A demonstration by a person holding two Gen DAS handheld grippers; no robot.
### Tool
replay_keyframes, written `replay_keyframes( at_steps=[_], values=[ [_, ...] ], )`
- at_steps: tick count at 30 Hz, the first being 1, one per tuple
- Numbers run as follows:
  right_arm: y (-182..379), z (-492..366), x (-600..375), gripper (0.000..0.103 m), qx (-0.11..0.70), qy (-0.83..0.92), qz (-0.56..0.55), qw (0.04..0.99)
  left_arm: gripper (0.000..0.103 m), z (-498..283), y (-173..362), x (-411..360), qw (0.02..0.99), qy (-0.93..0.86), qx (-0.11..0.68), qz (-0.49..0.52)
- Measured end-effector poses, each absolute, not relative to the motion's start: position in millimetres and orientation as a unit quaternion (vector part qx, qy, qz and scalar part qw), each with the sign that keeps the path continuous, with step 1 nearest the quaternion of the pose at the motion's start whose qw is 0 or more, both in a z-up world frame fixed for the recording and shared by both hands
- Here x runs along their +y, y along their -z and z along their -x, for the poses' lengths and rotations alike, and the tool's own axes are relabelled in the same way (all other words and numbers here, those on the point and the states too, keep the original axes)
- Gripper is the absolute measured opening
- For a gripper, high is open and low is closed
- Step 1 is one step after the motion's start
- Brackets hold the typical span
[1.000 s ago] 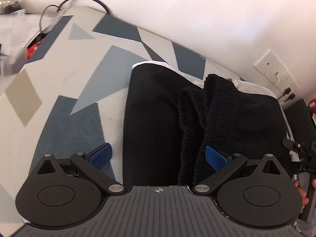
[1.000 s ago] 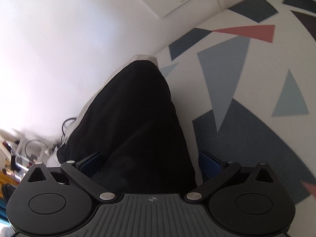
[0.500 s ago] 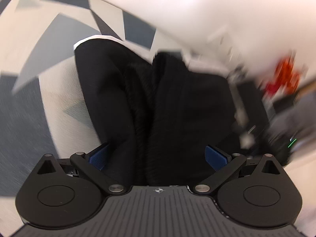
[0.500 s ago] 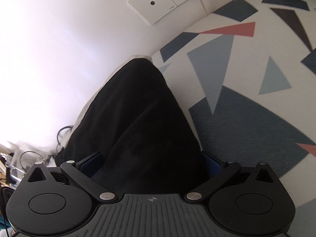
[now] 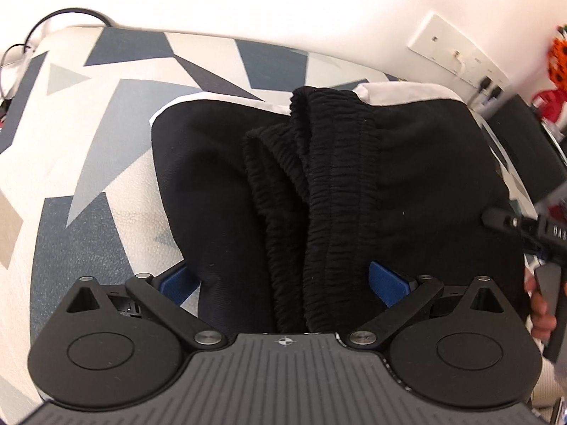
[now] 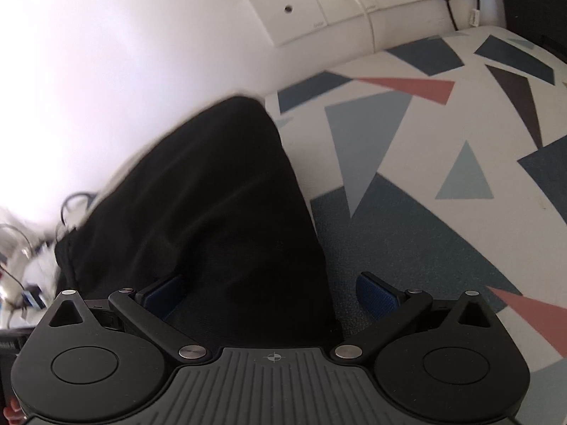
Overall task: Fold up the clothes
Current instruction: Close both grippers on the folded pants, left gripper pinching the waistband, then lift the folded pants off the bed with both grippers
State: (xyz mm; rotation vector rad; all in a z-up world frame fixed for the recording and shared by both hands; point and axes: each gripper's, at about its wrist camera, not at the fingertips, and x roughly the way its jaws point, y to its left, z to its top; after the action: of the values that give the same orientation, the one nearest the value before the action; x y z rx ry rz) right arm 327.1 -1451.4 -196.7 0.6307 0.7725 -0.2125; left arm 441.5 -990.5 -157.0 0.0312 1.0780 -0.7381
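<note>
A black garment [image 5: 407, 177], apparently a pair of trousers or shorts with a gathered elastic waistband [image 5: 319, 184], is laid folded on a patterned cover [image 5: 88, 163] of grey, blue and white triangles, close to the far edge that meets the white wall [image 5: 248, 0]. In the right wrist view the same black cloth [image 6: 212, 212] is seen running up to that far edge, just below the wall sockets [image 6: 319, 3].

The left gripper [image 5: 283, 279] is held wide apart, with its blue pads on either side of the bunched waistband; nothing is pinched. The right gripper [image 6: 273, 294] is likewise spread wide, the cloth's right-hand edge lying between its pads without being clamped.

The fabric is judged to be soft, limp and light, with no stiffness of its own, so sagging is to be expected wherever it is not supported. The ribbed waistband is thicker and would give the firmest purchase; several layers are stacked there, and all should be taken together. A smooth single layer could slip from the pads, so a doubled edge or corner is to be preferred.
</note>
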Motion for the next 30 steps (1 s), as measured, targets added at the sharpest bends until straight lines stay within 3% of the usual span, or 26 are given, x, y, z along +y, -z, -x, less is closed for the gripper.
replay_keyframes(
  at_steps=[8, 15, 19, 22, 23, 24, 26, 27, 30],
  values=[
    [199, -342, -1454, 0.102, 0.395, 0.08, -0.279, 0.871, 0.103, -437, 159, -987, 0.804, 0.344, 0.485, -0.008],
    [196, -345, -1456, 0.102, 0.407, 0.057, -0.271, 0.871, 0.101, -434, 148, -995, 0.762, 0.367, 0.534, 0.004],
    [196, -347, -1450, 0.102, 0.408, 0.049, -0.249, 0.877, 0.101, -424, 148, -1004, 0.774, 0.358, 0.522, -0.034],
    [195, -350, -1448, 0.102, 0.407, 0.037, -0.251, 0.877, 0.088, -420, 144, -1005, 0.788, 0.33, 0.518, -0.038],
    [195, -352, -1447, 0.101, 0.408, 0.028, -0.25, 0.878, 0.077, -419, 143, -1003, 0.789, 0.327, 0.519, -0.03],
    [195, -353, -1445, 0.097, 0.409, 0.02, -0.248, 0.878, 0.063, -419, 142, -1001, 0.789, 0.327, 0.52, -0.019],
    [192, -356, -1435, 0.077, 0.418, 0.015, -0.224, 0.881, 0.053, -418, 141, -999, 0.787, 0.323, 0.525, 0.0],
    [190, -358, -1429, 0.074, 0.422, 0.014, -0.209, 0.882, 0.047, -417, 140, -998, 0.785, 0.32, 0.53, 0.008],
    [186, -358, -1423, 0.058, 0.437, 0.004, -0.193, 0.879, 0.04, -413, 135, -995, 0.786, 0.3, 0.539, 0.027]
  ],
)
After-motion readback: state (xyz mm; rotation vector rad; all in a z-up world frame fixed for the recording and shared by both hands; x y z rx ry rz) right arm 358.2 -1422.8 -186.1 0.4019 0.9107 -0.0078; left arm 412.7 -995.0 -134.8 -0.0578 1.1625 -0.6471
